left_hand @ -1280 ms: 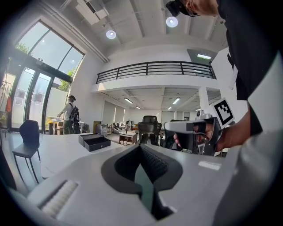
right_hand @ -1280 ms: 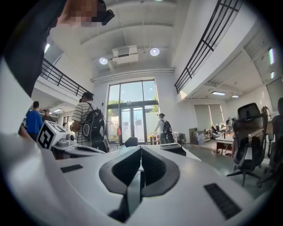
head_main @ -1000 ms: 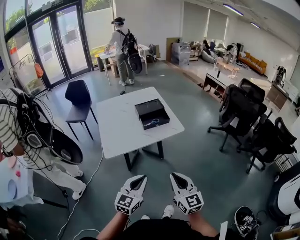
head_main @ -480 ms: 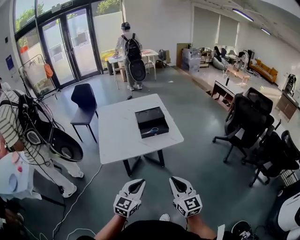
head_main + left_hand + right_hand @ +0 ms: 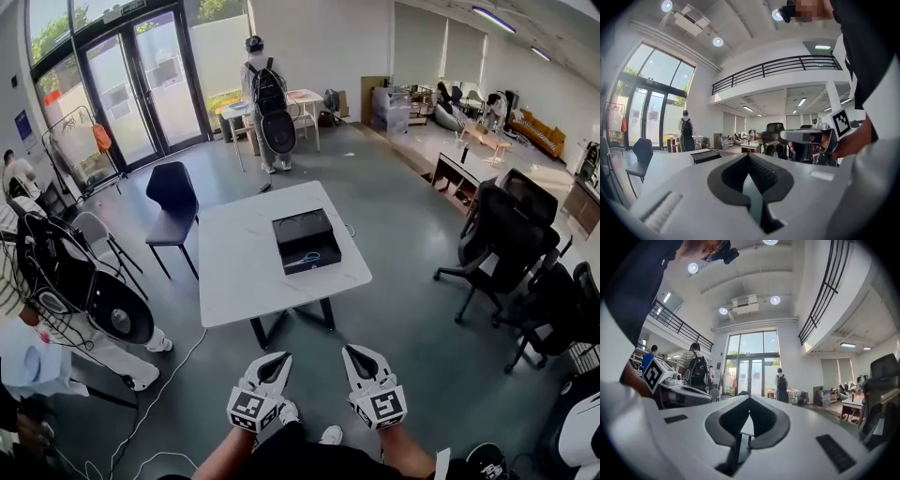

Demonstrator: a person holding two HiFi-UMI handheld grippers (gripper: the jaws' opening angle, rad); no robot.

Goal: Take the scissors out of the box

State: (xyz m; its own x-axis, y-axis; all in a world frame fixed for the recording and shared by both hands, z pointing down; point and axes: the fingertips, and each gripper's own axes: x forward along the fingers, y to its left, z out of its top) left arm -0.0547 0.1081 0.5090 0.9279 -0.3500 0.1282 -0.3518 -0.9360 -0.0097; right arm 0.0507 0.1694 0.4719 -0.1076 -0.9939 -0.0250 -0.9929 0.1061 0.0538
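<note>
The white surface (image 5: 244, 272) stands in the middle of the open room, well apart from the person, with a black side chair (image 5: 174, 193) just beside its far-left corner and black office chairs (image 5: 502, 230) off to the right. On the surface, toward its right half, sits the black box (image 5: 300, 228), open at the top. The left gripper (image 5: 271, 362) and the right gripper (image 5: 359, 357) are held low and side by side at the bottom of the head view. Each has its jaws clenched tip to tip on nothing, as each gripper view confirms. The scissors (image 5: 304, 258) lie flat in the near part of the box, showing only as a small pale-blue shape against the dark lining. They are probably light and stiff, with smooth blades that could slip, so the looped handles or the pivot look like the surest place to grip, lifting straight up clear of the box wall. From here I cannot tell which way the blades point, whether they are shut, or how deep the box is. The person's body cuts off the rear of both grippers.
</note>
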